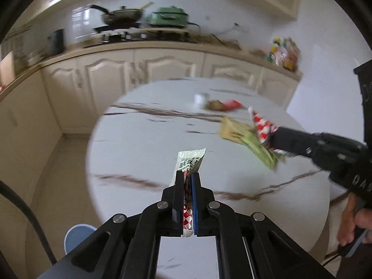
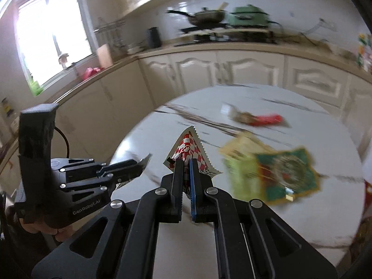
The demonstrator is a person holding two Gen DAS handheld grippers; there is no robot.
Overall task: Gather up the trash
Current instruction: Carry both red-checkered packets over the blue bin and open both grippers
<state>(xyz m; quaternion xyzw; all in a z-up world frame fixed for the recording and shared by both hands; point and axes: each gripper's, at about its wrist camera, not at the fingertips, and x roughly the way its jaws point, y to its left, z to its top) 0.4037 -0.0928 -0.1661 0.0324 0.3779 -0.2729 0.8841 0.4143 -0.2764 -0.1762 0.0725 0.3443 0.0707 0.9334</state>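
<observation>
Both grippers are loaded above the round marble table (image 1: 144, 144). The left gripper (image 1: 187, 179) has its jaws pressed together on a white printed wrapper (image 1: 189, 161), which sticks out past the tips; a red-checked piece shows lower down between the jaws. The right gripper (image 2: 184, 165) pinches a red-checked wrapper (image 2: 187, 146), and a green-yellow packet (image 2: 269, 174) hangs beside it, blurred; I cannot tell if that one is clamped or just dragging along. More trash stays near the table's far edge: a red wrapper (image 2: 265, 119) touching a brownish scrap (image 2: 243, 116), with a small white cup (image 1: 201, 97) just beside them. Risks: the green-yellow packet may drop if its hold is loose; thin wrappers may slip during fast swings.
</observation>
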